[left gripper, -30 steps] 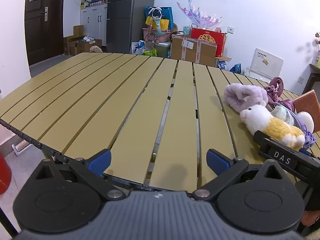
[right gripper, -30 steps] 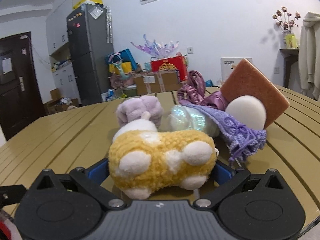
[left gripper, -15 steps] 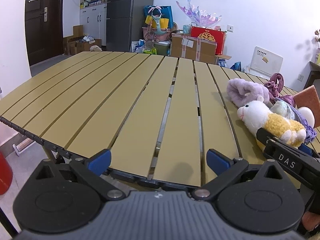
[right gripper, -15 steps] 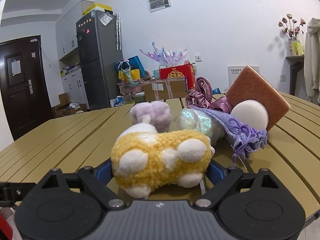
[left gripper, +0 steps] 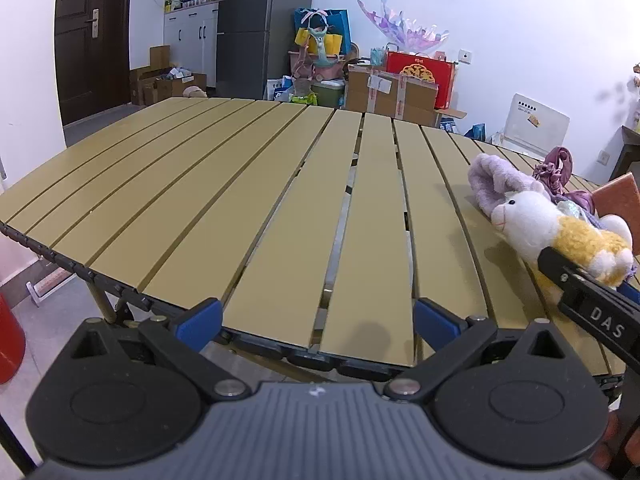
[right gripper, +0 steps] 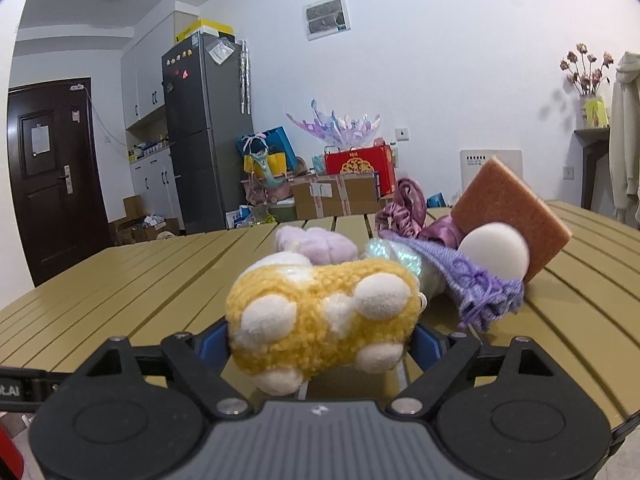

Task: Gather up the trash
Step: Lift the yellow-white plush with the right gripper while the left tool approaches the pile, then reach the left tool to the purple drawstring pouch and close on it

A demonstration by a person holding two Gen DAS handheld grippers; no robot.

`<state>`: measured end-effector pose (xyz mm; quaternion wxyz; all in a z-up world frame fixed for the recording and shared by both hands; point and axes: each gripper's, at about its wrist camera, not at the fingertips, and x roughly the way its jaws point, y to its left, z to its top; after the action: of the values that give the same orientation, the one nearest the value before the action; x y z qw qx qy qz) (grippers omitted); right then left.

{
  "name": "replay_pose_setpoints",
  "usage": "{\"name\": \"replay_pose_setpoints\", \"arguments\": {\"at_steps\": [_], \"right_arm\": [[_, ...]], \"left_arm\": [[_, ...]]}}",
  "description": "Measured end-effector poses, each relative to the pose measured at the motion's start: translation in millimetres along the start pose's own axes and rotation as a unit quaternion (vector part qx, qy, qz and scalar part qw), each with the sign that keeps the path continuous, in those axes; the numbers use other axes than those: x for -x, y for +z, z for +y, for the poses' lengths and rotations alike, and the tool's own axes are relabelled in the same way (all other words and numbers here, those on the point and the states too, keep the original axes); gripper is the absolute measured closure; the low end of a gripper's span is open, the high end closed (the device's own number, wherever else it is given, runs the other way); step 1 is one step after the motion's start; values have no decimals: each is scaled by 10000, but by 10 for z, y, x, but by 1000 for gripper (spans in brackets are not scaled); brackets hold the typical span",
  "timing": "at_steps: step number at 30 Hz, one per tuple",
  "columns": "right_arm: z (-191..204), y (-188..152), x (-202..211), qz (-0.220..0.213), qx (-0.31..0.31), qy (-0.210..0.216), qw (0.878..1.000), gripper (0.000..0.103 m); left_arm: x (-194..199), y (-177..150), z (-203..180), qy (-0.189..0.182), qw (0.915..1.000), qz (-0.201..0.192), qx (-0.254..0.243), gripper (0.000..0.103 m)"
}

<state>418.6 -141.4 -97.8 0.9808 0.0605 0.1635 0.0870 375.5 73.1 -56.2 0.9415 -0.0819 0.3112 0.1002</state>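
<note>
A yellow and white plush toy [right gripper: 320, 316] sits between the blue pads of my right gripper [right gripper: 316, 340], which is shut on it and holds it just above the slatted table [right gripper: 120, 280]. The toy also shows in the left wrist view [left gripper: 560, 236], with the right gripper's black finger under it. My left gripper [left gripper: 316, 316] is open and empty at the table's near edge [left gripper: 280, 348]. Behind the toy lie a purple plush [right gripper: 316, 244], a purple knitted pouch [right gripper: 472, 280], a white round sponge [right gripper: 494, 252] and an orange scouring pad [right gripper: 508, 208].
A purple satin scrunchie [right gripper: 404, 208] lies behind the pile. A red bin [left gripper: 10, 344] stands on the floor at the left of the table. Boxes and bags [left gripper: 388, 88] and a grey fridge [right gripper: 208, 132] stand by the far wall.
The right gripper has lifted the plush toy and tilted up. The left gripper has drawn back a little from the table, still open.
</note>
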Motion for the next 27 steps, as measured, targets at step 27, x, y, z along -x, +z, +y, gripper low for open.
{"name": "replay_pose_setpoints", "arguments": {"at_steps": [27], "right_arm": [[-1335,426,741,-849,-848,-458,9917,16]], "left_arm": [[380,23,-1271,-456,9979,-245,-396,0]]}}
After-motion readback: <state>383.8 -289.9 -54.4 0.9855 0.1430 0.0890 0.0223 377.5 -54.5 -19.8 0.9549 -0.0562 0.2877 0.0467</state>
